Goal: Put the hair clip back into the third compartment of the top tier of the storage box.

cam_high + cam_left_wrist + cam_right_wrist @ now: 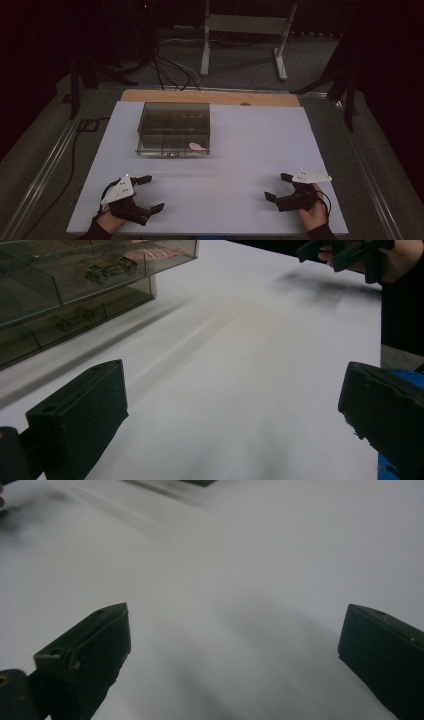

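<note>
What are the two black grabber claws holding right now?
Nothing. The left gripper and the right gripper both have their jaws wide open above the white tabletop, near the person. The smoky clear plastic compartment box sits untouched farther back.

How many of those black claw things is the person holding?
2. The left gripper sits at the near left of the white table, the right gripper at the near right. Both are open, well short of the clear compartment box.
</note>
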`<state>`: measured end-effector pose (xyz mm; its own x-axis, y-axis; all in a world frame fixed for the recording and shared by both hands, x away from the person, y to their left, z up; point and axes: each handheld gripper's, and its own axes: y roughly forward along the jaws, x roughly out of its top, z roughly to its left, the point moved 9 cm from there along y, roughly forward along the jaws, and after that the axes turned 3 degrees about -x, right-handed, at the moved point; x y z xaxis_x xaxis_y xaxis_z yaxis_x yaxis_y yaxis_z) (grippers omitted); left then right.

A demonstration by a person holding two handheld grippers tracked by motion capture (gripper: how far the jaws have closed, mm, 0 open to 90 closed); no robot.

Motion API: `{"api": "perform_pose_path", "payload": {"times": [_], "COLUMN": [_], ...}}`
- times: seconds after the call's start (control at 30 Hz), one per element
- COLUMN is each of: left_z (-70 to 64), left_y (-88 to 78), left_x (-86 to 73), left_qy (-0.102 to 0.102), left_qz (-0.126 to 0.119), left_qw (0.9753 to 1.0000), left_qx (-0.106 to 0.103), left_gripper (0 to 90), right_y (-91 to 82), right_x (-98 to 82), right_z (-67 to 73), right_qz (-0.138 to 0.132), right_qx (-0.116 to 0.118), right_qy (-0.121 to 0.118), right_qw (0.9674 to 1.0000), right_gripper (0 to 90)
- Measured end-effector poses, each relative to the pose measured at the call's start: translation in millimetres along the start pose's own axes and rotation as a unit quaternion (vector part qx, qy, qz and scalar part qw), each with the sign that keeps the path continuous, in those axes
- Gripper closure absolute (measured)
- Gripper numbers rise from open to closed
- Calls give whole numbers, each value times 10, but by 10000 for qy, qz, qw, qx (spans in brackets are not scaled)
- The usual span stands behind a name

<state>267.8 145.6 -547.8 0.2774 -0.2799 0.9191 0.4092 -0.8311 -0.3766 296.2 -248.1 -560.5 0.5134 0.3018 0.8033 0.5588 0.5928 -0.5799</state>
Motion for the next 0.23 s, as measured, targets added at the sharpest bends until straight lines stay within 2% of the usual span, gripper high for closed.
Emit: {"api": "perform_pose_path", "payload": {"times": [0.17, 0.23], "left_z": [-3, -1], "left_y": [7, 9], "left_x": [1, 1], "left_qy": [-2, -27], "left_qz": [8, 3], "left_qw": [10000, 10000], "left_qx": [-17, -23], "left_gripper": [5, 5], "right_y": [-39, -45], "right_x": [-49, -31], "right_z": [-66, -88], "right_qz": [28, -49], "right_qx": [-127, -134], "right_qy": [32, 106], "right_qw": [9999, 9998], "right_gripper": [4, 4]}}
